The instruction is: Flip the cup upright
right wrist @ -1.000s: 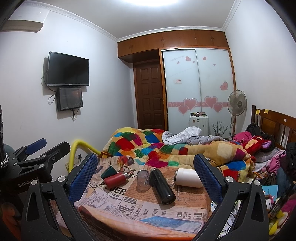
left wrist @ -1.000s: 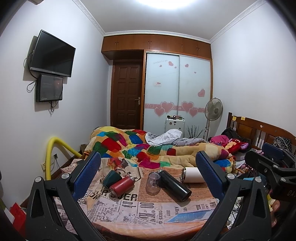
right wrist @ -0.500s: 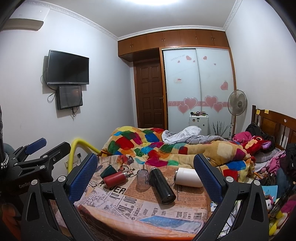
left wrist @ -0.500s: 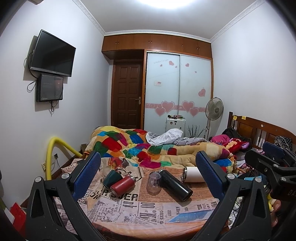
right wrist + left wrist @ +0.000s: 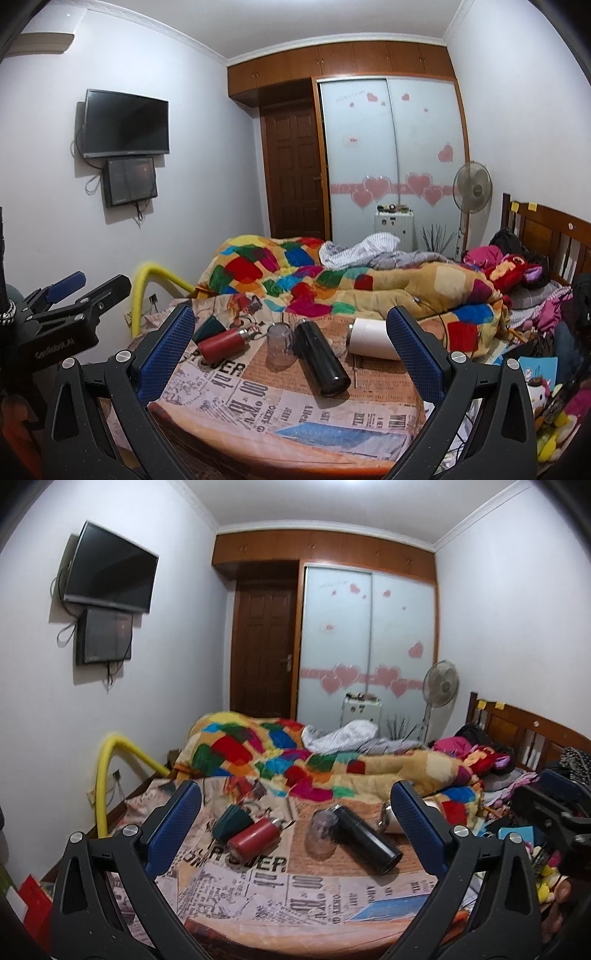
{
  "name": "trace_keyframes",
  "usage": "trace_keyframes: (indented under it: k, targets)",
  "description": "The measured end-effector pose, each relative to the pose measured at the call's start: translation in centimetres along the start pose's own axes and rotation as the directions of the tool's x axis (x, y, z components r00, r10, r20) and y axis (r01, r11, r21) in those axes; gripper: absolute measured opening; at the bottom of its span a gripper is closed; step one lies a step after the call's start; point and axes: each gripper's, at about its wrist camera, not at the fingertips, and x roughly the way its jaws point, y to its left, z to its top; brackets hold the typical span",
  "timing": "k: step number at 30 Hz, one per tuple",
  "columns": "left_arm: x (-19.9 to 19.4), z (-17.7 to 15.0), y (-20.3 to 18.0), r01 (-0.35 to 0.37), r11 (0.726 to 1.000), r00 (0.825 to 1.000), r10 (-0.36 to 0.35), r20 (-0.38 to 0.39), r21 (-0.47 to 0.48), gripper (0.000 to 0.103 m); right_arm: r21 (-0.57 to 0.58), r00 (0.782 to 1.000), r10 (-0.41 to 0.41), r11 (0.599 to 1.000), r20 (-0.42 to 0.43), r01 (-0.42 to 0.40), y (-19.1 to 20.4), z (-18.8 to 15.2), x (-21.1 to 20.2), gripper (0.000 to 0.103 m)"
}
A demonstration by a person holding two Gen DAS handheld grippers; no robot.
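So it was a round table covered with a newspaper-print cloth, pushed right up against the bed. On the cloth: a dark green cup and a red flask lying touching near the left edge, a clear cup mouth-down around the middle, a black flask lying just beside it, and a white flask on its side by the far right edge.

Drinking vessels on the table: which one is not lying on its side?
The clear plastic cup, standing between the red flask and black flask; those lie flat.
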Motion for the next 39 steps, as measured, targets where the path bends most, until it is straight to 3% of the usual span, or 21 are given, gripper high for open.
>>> trace_keyframes:
  k: [3, 6, 11, 16, 25, 32, 33, 35, 39]
  targets:
    - [3.5, -1.2, 1.3, -0.027, 1.000, 0.996, 0.027, -0.079, 0.007, 0.103, 0.009, 0.999, -0.011, 1.000, -0.040, 0.011, -0.7, -0.5, 1.4, 0.103]
    - [8.0, -3.0, 2.7, -0.054, 0.998, 0.981, 0.060, -0.185, 0.033, 0.103, 0.013, 0.996, -0.030, 0.999, -0.085, 0.032, -1.3, -1.0, 2.7, 0.103]
    - [16.4, -6.9, 5.2, -0.016, 0.998, 0.925, 0.040, -0.378, 0.067, 0.103, 0.023, 0.983, -0.063, 0.997, -0.174, 0.068, -2.3, -1.9, 5.3, 0.103]
    - [23.4, -10.0, 7.3, 0.016, 0.996, 0.868, 0.028, -0.497, 0.084, 0.103, 0.033, 0.965, -0.086, 0.995, -0.248, 0.097, -2.9, -2.7, 7.8, 0.103]
    - [30.4, -12.2, 9.5, 0.102, 0.995, 0.803, -0.074, -0.591, 0.014, 0.093, 0.028, 0.934, -0.109, 0.992, -0.339, 0.125, -3.5, -4.1, 11.4, 0.103]
    - [31.8, -12.7, 9.7, 0.152, 0.988, 0.757, -0.144, -0.638, -0.043, 0.086, 0.050, 0.924, -0.099, 0.991, -0.368, 0.126, -3.8, -4.8, 12.8, 0.103]
    - [31.6, -12.7, 9.4, 0.155, 0.987, 0.757, -0.140, -0.638, -0.033, 0.086, 0.053, 0.924, -0.097, 0.991, -0.370, 0.125, -3.9, -4.8, 13.0, 0.103]
    - [31.6, -12.4, 9.1, 0.191, 0.981, 0.747, -0.170, -0.642, -0.037, 0.086, 0.062, 0.923, -0.091, 0.991, -0.375, 0.122, -3.9, -5.0, 13.3, 0.103]
    - [31.3, -11.7, 8.0, 0.294, 0.953, 0.707, -0.272, -0.653, -0.079, 0.085, 0.067, 0.921, -0.085, 0.991, -0.379, 0.119, -4.1, -5.2, 13.6, 0.103]
